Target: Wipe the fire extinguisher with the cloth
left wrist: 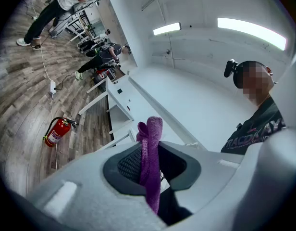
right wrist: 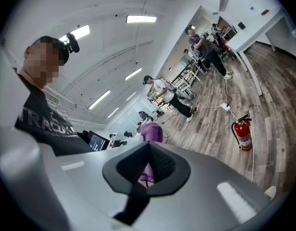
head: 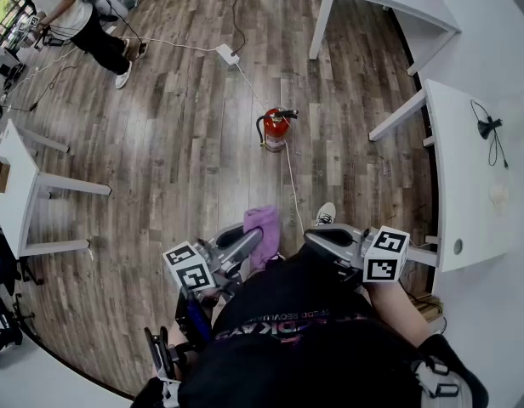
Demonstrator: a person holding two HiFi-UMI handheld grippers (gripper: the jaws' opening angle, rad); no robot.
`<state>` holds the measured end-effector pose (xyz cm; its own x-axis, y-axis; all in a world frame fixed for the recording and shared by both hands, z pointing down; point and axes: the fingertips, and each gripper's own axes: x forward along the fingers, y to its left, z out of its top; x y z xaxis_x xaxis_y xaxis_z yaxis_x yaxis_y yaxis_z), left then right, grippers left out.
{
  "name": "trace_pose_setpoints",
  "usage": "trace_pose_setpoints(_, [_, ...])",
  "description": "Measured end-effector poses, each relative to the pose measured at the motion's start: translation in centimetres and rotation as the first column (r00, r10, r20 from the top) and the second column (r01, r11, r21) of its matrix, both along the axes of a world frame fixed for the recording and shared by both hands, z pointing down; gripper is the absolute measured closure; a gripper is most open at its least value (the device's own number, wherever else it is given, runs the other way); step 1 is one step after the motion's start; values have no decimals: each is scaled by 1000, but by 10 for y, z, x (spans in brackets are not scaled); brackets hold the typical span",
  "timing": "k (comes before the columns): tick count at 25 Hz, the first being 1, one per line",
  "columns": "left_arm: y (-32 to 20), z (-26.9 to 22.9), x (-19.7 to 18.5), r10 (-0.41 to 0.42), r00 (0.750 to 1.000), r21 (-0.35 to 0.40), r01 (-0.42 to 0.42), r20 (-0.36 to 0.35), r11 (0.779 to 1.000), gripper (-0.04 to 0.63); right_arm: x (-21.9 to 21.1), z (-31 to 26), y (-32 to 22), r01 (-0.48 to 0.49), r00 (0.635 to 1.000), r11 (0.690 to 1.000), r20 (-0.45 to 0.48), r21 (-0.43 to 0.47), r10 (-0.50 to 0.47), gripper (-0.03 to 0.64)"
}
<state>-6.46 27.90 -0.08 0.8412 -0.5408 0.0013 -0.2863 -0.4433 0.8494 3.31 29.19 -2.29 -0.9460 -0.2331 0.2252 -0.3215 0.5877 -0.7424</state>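
Left gripper (head: 255, 240) clamps cloth (head: 264, 222); right gripper (head: 317, 239) closed, empty; extinguisher (head: 276, 129) well ahead of both; I'd approach first, then wipe top downward.

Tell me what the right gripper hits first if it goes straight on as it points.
Most likely the cloth held in the left gripper: it sits straight ahead of the right gripper, with a gap between them in the head view. Depth is hard to judge.

One fire extinguisher (head: 276, 128), one purple cloth (head: 264, 225), two tools (head: 252, 241) (head: 318, 238) and one white power strip (head: 227, 54).
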Motion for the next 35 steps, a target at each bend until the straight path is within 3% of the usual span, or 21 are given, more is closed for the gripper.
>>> trace_pose_setpoints(35, [-13,3,-19,-22,1000,3,22,-13,1000,531,-9,-6,-21,-28,999,999,26,38,27,612])
